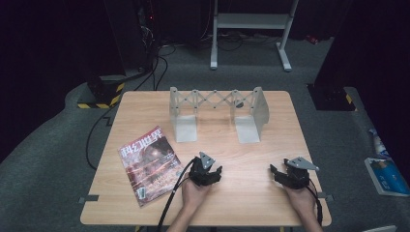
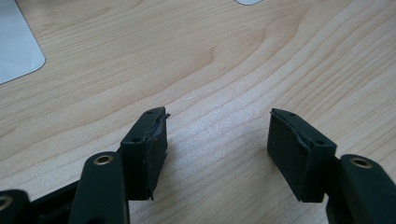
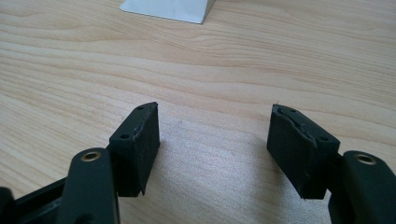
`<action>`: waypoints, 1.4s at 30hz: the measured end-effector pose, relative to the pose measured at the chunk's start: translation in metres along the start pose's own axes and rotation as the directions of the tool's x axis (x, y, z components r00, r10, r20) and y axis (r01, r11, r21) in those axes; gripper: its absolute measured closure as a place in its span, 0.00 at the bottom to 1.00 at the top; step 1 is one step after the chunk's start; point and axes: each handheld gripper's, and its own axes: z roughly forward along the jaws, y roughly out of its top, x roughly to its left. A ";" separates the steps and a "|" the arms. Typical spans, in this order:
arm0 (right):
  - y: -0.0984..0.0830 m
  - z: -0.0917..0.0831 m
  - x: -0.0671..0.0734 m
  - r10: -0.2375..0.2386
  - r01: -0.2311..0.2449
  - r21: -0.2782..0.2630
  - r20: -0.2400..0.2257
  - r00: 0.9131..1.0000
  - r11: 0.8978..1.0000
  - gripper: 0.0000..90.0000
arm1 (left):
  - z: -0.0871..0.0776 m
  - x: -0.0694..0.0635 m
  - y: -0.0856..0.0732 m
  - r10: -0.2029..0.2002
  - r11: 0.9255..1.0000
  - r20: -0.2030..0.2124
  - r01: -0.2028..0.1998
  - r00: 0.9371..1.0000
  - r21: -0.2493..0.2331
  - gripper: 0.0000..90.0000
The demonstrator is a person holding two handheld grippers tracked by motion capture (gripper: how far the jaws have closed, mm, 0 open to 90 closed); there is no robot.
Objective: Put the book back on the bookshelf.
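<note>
A magazine (image 1: 149, 165) with a red-brown cover lies flat on the left part of the wooden table (image 1: 241, 159). A grey expandable book stand (image 1: 217, 113) sits at the table's back, with two upright end plates and a scissor lattice between them. My left gripper (image 1: 211, 172) rests low over the table just right of the magazine; its jaws (image 2: 217, 135) stand open with bare wood between them. My right gripper (image 1: 276, 173) sits near the front right; its jaws (image 3: 215, 130) are open too, holding nothing.
The stand's flat base plates (image 1: 185, 128) (image 1: 247, 128) reach toward the table's middle; their corners show as grey plate (image 2: 18, 46) and white plate (image 3: 166, 9). Black cables trail off the front edge. Dark equipment and a white frame stand on the floor behind.
</note>
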 end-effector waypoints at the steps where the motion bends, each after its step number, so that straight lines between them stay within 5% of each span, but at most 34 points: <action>1: 0.000 0.000 0.000 0.000 0.000 0.000 0.000 1.000 1.000 0.38 | 0.000 0.000 0.000 0.000 1.000 0.000 0.000 1.000 0.000 0.42; 28: 0.000 -0.001 0.000 -0.004 0.004 0.000 0.001 1.000 1.000 0.38 | -0.003 0.001 -0.001 -0.007 1.000 0.018 0.007 1.000 -0.003 0.42; 42: 0.000 -0.001 0.000 -0.005 0.005 0.000 0.001 1.000 1.000 0.37 | -0.006 0.005 0.002 -0.073 0.997 0.069 0.075 0.995 -0.021 0.42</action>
